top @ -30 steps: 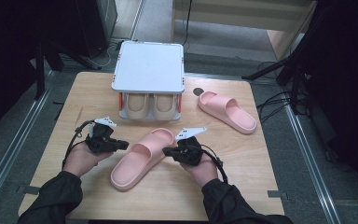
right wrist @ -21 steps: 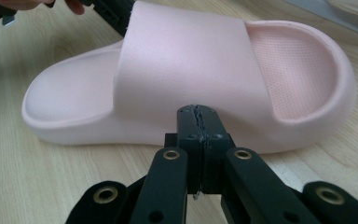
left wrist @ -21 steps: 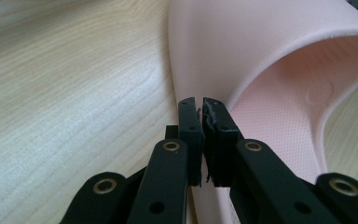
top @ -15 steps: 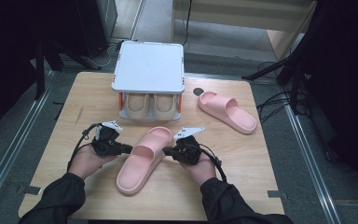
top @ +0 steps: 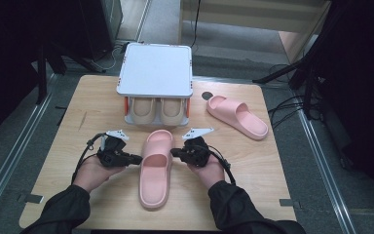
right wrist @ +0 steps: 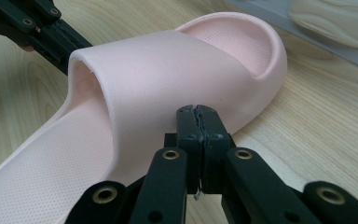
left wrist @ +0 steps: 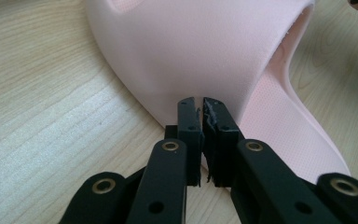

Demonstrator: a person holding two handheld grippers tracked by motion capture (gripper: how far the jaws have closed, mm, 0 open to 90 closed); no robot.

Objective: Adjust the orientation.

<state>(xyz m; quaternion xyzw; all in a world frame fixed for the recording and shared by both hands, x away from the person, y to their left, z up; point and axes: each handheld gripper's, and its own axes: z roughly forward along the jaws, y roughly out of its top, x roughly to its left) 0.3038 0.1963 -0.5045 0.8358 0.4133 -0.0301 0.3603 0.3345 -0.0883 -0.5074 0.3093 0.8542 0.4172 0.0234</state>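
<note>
A pink slide sandal (top: 155, 165) lies sole-down on the wooden bench (top: 102, 117), near the person's edge and roughly at its middle, its toe pointing away toward a small rack and its heel toward the person. The left tool (top: 135, 159) meets the sandal's left side at the strap, and the right tool (top: 174, 153) meets its right side at the same height, so the sandal sits between the two.

In the left gripper view the left tool (left wrist: 199, 103) has its jaws pressed together with no gap, their tips touching the outer wall of the pink strap (left wrist: 200, 51); nothing is pinched between them. In the right gripper view the right tool (right wrist: 197, 111) is likewise closed tight on nothing, its tips against the side of the strap (right wrist: 168, 70), with the other tool (right wrist: 32, 28) dark at the sandal's far side.

Each tool is held in a hand, left hand (top: 93, 170) and right hand (top: 208, 168), with dark sleeves coming in from the bottom edge.

Just beyond the sandal's toe stands a low shoe rack (top: 156, 70) with a flat white top; under it a pair of beige slippers (top: 159, 111) sits side by side. To the right of the rack, well apart from the first, a second pink slide sandal (top: 237, 116) lies at an angle on the bench, beside a small dark round spot (top: 206, 95).
</note>
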